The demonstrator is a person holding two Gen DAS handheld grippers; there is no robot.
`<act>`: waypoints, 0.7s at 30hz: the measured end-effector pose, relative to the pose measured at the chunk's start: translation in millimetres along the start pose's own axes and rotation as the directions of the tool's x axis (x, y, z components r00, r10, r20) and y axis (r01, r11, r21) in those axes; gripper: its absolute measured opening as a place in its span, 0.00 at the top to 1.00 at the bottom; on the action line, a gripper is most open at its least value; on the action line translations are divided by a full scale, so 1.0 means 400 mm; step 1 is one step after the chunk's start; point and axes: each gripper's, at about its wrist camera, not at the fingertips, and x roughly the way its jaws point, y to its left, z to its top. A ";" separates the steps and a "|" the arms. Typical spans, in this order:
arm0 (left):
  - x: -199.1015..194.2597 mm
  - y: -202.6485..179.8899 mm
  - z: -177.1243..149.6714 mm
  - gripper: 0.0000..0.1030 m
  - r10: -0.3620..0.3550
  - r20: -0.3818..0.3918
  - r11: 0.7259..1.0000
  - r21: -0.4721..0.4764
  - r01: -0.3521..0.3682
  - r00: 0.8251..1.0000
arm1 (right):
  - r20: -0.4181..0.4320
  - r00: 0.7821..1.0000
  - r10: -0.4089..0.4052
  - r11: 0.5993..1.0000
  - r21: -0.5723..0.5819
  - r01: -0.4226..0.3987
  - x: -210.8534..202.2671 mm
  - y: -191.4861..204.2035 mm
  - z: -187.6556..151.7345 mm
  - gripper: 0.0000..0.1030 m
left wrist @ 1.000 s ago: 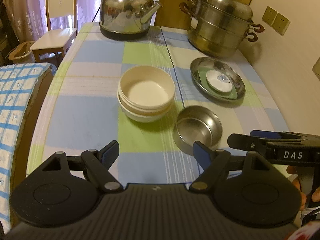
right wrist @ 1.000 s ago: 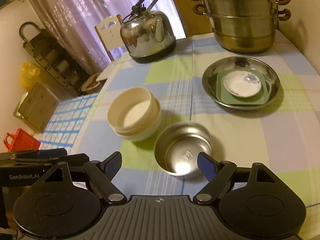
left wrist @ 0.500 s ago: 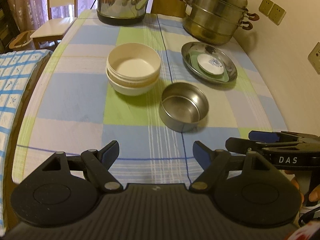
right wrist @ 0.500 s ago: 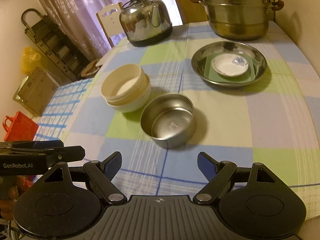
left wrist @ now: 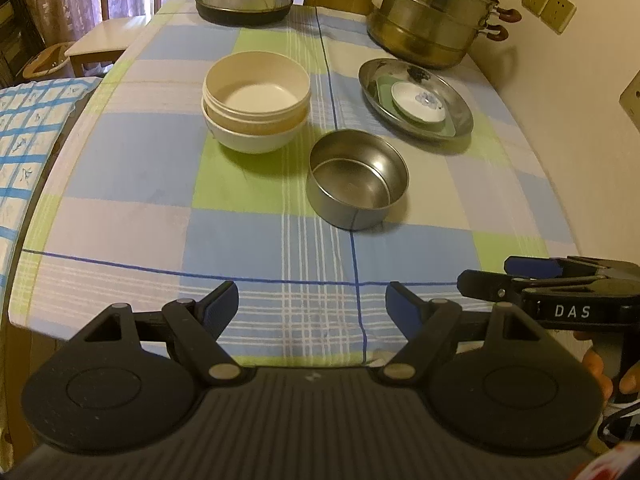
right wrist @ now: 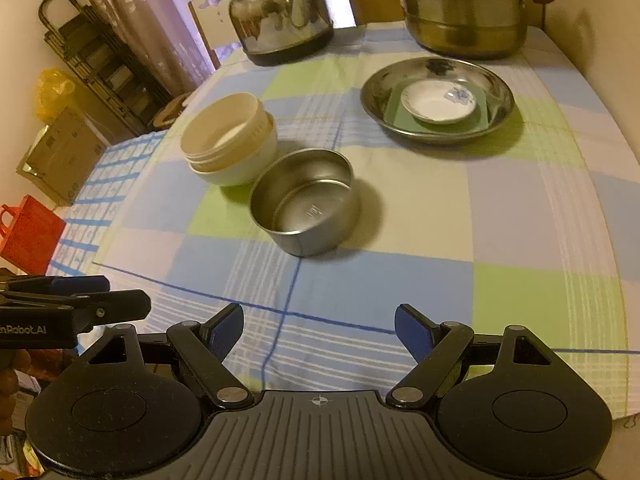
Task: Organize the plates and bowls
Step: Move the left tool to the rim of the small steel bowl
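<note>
Table: covered by a checked cloth of blue, green and pale squares; it carries every dish named below.
Steamer pot: stacked steel tiers at the far right corner of the table, beside the wall.
Kettle: shiny steel, at the far edge of the table, left of the steamer pot.
Steel plate: shallow round dish just in front of the steamer pot; it holds a green square plate, and on that sits a small white saucer with a blue flower print.
Cream bowls: two nested, one inside the other, upright, left of the steel plate and near the table's middle.
Steel bowl: upright, just beside the cream bowls on their near right side; whether the two touch cannot be told.
Left gripper: jaws spread wide and holding nothing, low over the near edge of the table; the steel bowl lies ahead of the jaws and slightly right of their gap, well apart from them.
Right gripper: jaws likewise spread and bare, over the near edge; the steel bowl lies ahead, roughly in line with the gap between the jaws, well apart.
</note>
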 end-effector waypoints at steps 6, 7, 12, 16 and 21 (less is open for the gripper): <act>0.017 -0.019 -0.003 0.23 0.002 -0.015 1.000 0.007 -0.002 1.000 | -0.012 1.000 -0.027 1.000 0.007 0.028 0.002 -0.028 -0.007 0.20; 0.020 -0.020 -0.003 0.23 0.002 -0.017 1.000 0.009 -0.002 1.000 | -0.014 0.999 -0.033 0.999 0.009 0.033 0.003 -0.032 -0.007 0.20; 0.042 -0.030 0.006 0.23 0.007 -0.025 1.000 0.021 -0.007 1.000 | -0.017 0.997 -0.078 0.997 0.011 0.078 0.014 -0.058 -0.004 0.20; 0.060 -0.032 0.019 0.23 0.014 -0.025 1.000 0.028 -0.013 1.000 | -0.020 0.994 -0.109 0.994 0.027 0.109 0.025 -0.086 0.006 0.20; 0.087 -0.030 0.041 0.23 0.019 -0.023 0.999 0.034 -0.018 1.000 | -0.020 0.991 -0.130 0.990 0.047 0.131 0.042 -0.114 0.026 0.20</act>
